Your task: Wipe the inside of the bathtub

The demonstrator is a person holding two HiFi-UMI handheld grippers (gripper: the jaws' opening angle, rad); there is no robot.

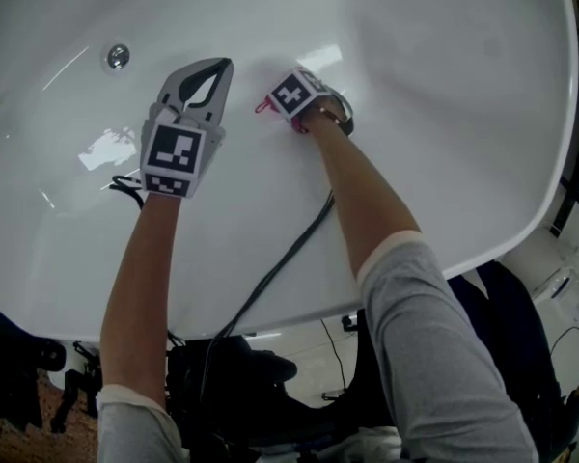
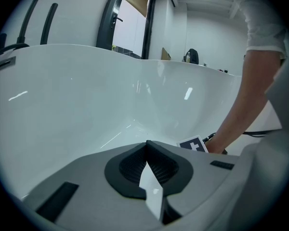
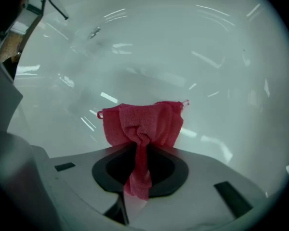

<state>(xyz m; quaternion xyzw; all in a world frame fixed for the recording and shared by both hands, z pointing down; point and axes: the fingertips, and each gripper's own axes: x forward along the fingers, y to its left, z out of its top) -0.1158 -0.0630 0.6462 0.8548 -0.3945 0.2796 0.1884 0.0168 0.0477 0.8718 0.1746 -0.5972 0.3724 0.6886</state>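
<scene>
Both arms reach down into a glossy white bathtub point(image 1: 444, 85). My right gripper point(image 1: 270, 102) is shut on a red cloth point(image 3: 142, 124), which bunches at the jaw tips and spreads flat against the tub's inner surface point(image 3: 207, 71). Only a small red edge of the cloth point(image 1: 262, 106) shows in the head view. My left gripper point(image 1: 217, 66) hovers just left of it, jaws closed together with nothing between them. In the left gripper view that gripper point(image 2: 147, 143) faces the tub's curved wall point(image 2: 86, 100), with the right gripper's marker cube point(image 2: 195, 146) beside it.
A round chrome drain fitting point(image 1: 118, 57) sits on the tub wall at upper left, also seen in the right gripper view as the drain point(image 3: 94, 32). A black cable point(image 1: 280, 263) runs over the tub's near rim point(image 1: 270, 321). Dark equipment lies on the floor below.
</scene>
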